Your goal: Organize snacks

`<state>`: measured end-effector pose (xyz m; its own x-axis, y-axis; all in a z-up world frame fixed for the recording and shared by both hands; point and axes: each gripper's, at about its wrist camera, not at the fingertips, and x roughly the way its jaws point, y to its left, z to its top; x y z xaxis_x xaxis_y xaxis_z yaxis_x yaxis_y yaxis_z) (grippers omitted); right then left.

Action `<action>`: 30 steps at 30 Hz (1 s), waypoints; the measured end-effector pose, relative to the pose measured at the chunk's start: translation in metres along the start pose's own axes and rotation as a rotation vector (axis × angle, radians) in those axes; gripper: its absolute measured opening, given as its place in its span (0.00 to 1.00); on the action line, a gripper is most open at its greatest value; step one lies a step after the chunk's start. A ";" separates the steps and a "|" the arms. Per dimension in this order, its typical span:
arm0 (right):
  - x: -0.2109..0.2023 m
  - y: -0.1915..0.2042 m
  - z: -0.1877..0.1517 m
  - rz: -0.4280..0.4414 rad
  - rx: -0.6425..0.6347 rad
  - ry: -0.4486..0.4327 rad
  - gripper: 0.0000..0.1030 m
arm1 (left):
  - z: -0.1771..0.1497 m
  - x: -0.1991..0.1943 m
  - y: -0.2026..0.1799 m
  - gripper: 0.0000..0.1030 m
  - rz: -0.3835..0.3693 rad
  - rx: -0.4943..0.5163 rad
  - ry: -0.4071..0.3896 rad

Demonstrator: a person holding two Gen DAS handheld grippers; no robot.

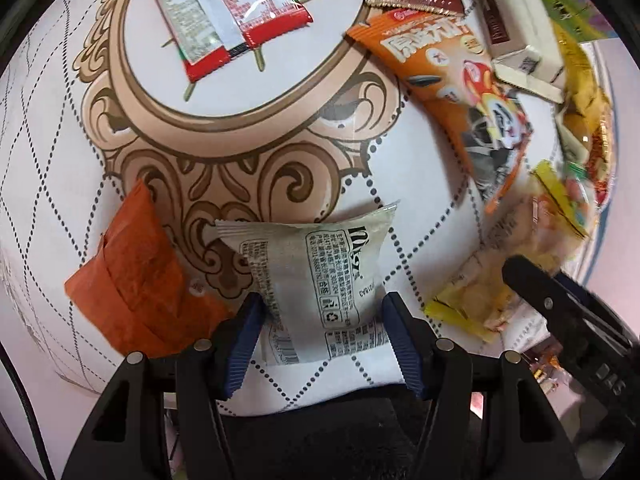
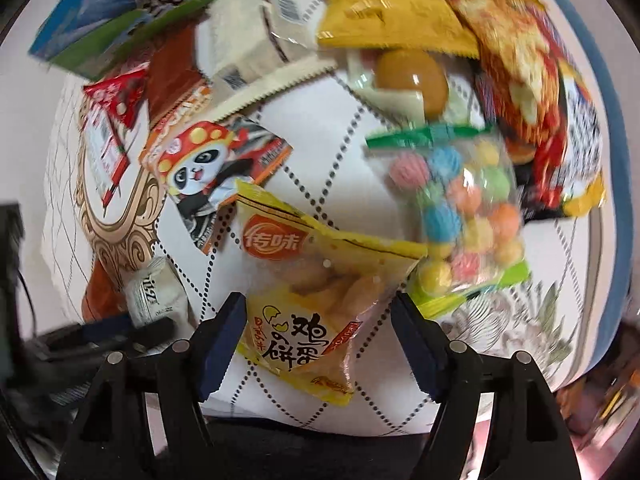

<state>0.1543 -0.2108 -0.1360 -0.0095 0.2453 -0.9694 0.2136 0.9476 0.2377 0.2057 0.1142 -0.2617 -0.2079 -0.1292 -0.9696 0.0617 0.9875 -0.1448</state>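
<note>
Left gripper pinches the grey snack packet by its sides near the table's front edge, probably to shift it. Right gripper stands spread around the yellow egg-biscuit packet, not yet squeezing.

Both wrist views look steeply down, close over the tablecloth; both show the grey packet, right view blurred.

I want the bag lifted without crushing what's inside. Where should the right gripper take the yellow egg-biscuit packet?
Grip the yellow egg-biscuit packet from above across its flat printed lower half, below the bulging biscuits. It lies flat on the tablecloth between the right gripper pads.
</note>
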 end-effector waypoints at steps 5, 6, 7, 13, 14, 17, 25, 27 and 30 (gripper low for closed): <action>0.013 -0.002 0.000 0.003 0.035 0.019 0.65 | 0.007 -0.003 0.013 0.57 -0.013 -0.047 0.008; 0.017 0.001 -0.001 0.007 0.022 0.012 0.57 | 0.005 -0.003 0.016 0.57 -0.016 -0.056 0.010; 0.020 0.010 0.000 -0.008 0.002 0.009 0.55 | 0.005 -0.003 0.020 0.58 -0.019 -0.061 0.010; 0.016 0.044 -0.011 -0.105 -0.251 -0.006 0.60 | 0.005 0.001 0.024 0.54 -0.008 -0.066 -0.023; 0.006 0.041 -0.011 -0.087 -0.251 -0.024 0.66 | 0.002 -0.002 0.023 0.51 0.003 -0.060 -0.034; -0.036 0.018 -0.007 -0.031 -0.205 -0.106 0.84 | -0.005 -0.011 0.010 0.47 0.024 -0.037 -0.072; -0.101 -0.087 0.062 -0.147 -0.037 -0.254 0.84 | 0.007 -0.039 0.006 0.47 0.042 -0.043 -0.129; -0.091 -0.110 0.087 -0.144 -0.037 -0.204 0.84 | 0.007 -0.042 0.010 0.47 0.052 -0.055 -0.130; -0.076 -0.120 0.107 -0.101 -0.057 -0.145 0.84 | 0.010 -0.039 0.010 0.51 0.069 -0.056 -0.113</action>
<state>0.2338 -0.3647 -0.0975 0.1140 0.1200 -0.9862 0.1627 0.9770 0.1377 0.2243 0.1279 -0.2270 -0.0936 -0.0666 -0.9934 0.0170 0.9975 -0.0685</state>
